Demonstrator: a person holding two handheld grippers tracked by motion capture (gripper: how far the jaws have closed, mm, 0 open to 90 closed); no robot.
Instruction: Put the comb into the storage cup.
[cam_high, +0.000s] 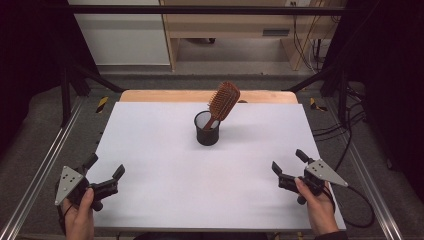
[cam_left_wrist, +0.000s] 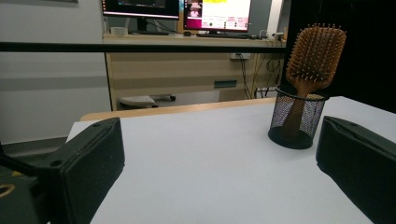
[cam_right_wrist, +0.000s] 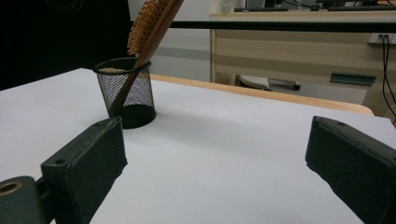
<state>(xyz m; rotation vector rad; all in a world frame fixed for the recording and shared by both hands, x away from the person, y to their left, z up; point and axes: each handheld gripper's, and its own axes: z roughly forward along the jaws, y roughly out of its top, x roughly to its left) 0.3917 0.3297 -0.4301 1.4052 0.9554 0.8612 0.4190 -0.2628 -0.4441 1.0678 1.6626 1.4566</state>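
Note:
A wooden paddle hairbrush (cam_high: 223, 101) (cam_left_wrist: 315, 55) (cam_right_wrist: 150, 19) stands handle-down in a black mesh cup (cam_high: 207, 129) (cam_left_wrist: 296, 117) (cam_right_wrist: 126, 91), leaning to the right with its bristles facing me. The cup sits on the white table top (cam_high: 165, 165), a little behind the middle. My left gripper (cam_high: 105, 168) (cam_left_wrist: 219, 163) rests open at the near left corner, held by a hand. My right gripper (cam_high: 288, 160) (cam_right_wrist: 217, 163) is open at the near right edge, also hand-held. Nothing lies between either pair of jaws, and both are well apart from the cup.
A wooden strip (cam_high: 165, 96) edges the table's far side. Metal rails (cam_high: 45, 165) run along the left and right of the table. Beyond stand a wooden desk (cam_left_wrist: 187, 70) with monitors (cam_left_wrist: 217, 14) and loose cables (cam_high: 345, 125) on the floor at right.

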